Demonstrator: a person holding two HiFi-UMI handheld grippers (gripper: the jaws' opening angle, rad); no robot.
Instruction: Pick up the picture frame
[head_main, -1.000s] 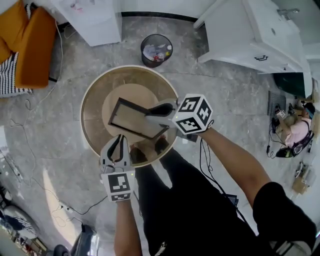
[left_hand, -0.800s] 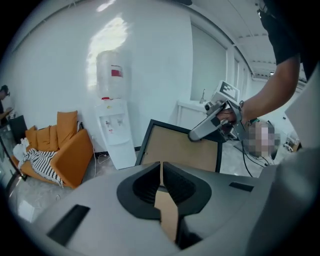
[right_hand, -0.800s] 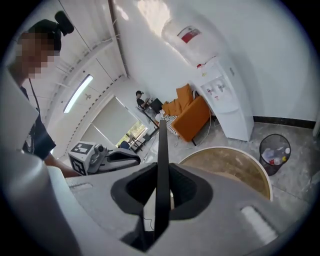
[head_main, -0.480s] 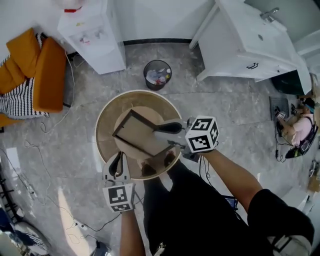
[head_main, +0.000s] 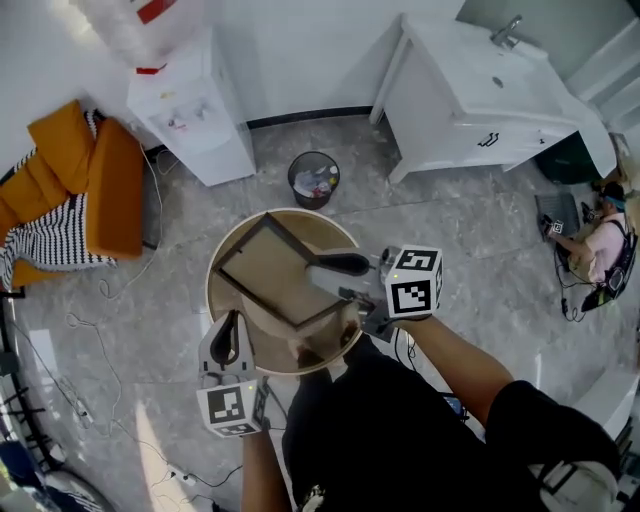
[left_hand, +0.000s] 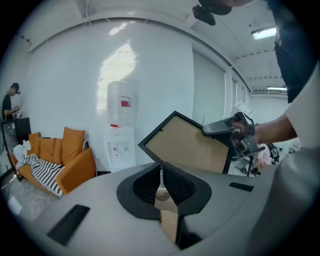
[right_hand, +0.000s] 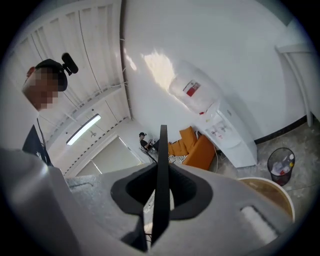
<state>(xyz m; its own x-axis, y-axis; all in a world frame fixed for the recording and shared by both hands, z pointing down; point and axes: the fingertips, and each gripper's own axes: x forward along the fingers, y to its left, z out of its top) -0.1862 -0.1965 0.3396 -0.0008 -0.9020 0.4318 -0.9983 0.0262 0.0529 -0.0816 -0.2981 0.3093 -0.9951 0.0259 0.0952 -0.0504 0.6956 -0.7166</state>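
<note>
Now one picture frame clamped in the right claw, left claw closed and empty, above one table.

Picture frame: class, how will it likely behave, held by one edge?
Probably stiff: the frame looks flat though the right hand-held gripper clamps only one edge. Likely light, carried one-handed. It might pivot, gripped off-centre.
</note>
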